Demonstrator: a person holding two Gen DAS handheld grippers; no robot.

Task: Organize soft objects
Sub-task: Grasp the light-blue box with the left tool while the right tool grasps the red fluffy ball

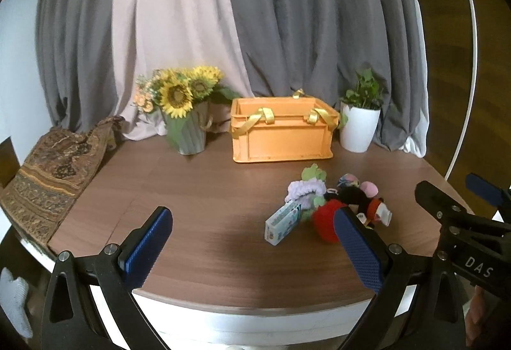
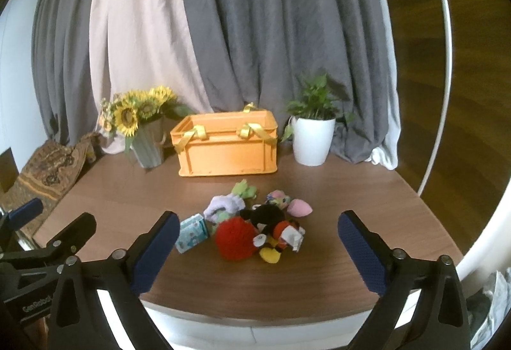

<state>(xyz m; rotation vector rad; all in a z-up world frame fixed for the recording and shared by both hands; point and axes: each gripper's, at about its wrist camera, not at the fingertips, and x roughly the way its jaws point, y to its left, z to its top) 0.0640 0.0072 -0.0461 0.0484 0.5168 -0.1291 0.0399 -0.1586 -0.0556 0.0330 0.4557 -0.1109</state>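
Soft toys (image 2: 252, 228) heaped before orange crate (image 2: 226, 148); both grippers' fingers (image 2: 156, 251) spread, empty.

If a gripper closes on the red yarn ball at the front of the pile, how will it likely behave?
The red yarn ball looks knitted, so it probably squashes rather than slips. Being round, it may roll if nudged. It touches the black plush toy, which could shift with it.

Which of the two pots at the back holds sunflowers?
The grey ribbed pot left of the orange crate. The white pot on the crate's right holds a leafy green plant instead.
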